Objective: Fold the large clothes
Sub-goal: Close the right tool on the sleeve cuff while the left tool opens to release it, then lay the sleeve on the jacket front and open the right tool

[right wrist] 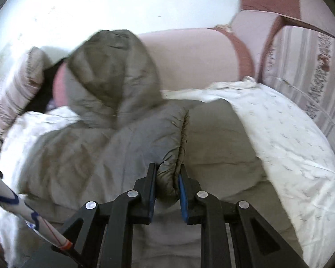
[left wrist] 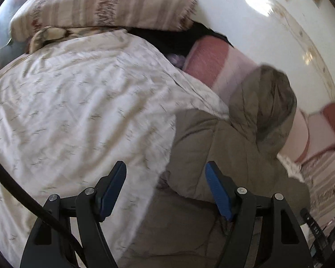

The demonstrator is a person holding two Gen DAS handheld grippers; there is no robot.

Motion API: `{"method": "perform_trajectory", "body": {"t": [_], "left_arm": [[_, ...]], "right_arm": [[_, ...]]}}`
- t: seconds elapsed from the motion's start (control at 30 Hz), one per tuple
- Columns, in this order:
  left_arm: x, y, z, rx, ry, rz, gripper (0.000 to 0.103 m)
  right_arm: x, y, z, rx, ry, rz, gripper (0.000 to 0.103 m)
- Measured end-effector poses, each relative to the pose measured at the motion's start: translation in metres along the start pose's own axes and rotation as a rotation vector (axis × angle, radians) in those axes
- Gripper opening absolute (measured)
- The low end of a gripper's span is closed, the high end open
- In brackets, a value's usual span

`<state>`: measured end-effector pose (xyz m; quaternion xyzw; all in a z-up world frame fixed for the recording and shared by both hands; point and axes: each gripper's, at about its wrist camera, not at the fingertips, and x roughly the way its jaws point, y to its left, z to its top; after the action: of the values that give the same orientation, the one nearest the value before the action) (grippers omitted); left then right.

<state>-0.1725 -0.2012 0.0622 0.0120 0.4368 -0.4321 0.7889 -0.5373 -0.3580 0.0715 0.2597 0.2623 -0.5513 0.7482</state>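
Both wrist views, one moment. The olive-grey hooded padded jacket (right wrist: pixel 114 120) lies on a white printed quilt (left wrist: pixel 73 102) spread over the bed, its hood (right wrist: pixel 114 67) propped against the pink and maroon headboard cushion (right wrist: pixel 189 55). My right gripper (right wrist: pixel 166 174) is pinching a gathered, elastic-edged part of the jacket, apparently a sleeve cuff or hem; the fabric bulges between the blue pads (right wrist: pixel 182 192). My left gripper (left wrist: pixel 165 178) stands spread with nothing between its pads, poised over the jacket's near edge where it meets the quilt. A striped floral pillow (left wrist: pixel 105 2) lies beyond.

I judge the jacket light but bulky: soft, springy filling under a smooth, probably slippery shell, so folds may spring back. Holds are best taken on stitched seams, cuff or hem, where the fabric bunches and the pads bite. I would take the opposite edge with the left gripper.
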Motion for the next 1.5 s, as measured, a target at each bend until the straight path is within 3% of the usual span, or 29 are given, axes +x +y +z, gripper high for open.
{"method": "perform_trajectory", "body": {"t": [0.2, 0.33, 0.53, 0.67, 0.77, 0.87, 0.97, 1.07, 1.17, 1.5], "left_arm": [[0.030, -0.036, -0.020, 0.146, 0.034, 0.095, 0.073], [0.043, -0.045, -0.031, 0.208, 0.048, 0.156, 0.075], [0.054, -0.054, -0.043, 0.290, 0.065, 0.227, 0.078], [0.050, -0.057, -0.043, 0.310, 0.052, 0.243, 0.078], [0.032, -0.063, -0.037, 0.308, -0.014, 0.224, 0.078], [0.010, -0.074, -0.036, 0.311, -0.115, 0.189, 0.078], [0.002, -0.087, -0.040, 0.335, -0.156, 0.154, 0.078], [0.008, -0.102, -0.050, 0.368, -0.118, 0.098, 0.078], [0.020, -0.111, -0.060, 0.404, -0.084, 0.111, 0.078], [0.044, -0.108, -0.071, 0.418, 0.017, 0.121, 0.085]], "right_arm": [[0.036, -0.020, -0.004, 0.046, 0.087, 0.006, 0.021], [0.050, -0.022, -0.011, 0.044, 0.131, -0.029, 0.024], [0.055, -0.032, -0.018, 0.080, 0.161, -0.008, 0.028], [0.046, -0.038, -0.014, 0.121, 0.168, -0.003, 0.044], [0.028, -0.049, -0.005, 0.179, 0.140, -0.011, 0.054], [0.006, -0.055, 0.001, 0.205, 0.059, -0.050, 0.055], [-0.009, -0.044, 0.004, 0.165, -0.027, -0.056, 0.055], [-0.003, -0.023, 0.004, 0.094, -0.020, 0.020, 0.055], [0.009, -0.010, -0.003, 0.038, 0.013, 0.043, 0.047], [0.040, 0.000, -0.020, -0.040, 0.104, -0.028, 0.048]]}}
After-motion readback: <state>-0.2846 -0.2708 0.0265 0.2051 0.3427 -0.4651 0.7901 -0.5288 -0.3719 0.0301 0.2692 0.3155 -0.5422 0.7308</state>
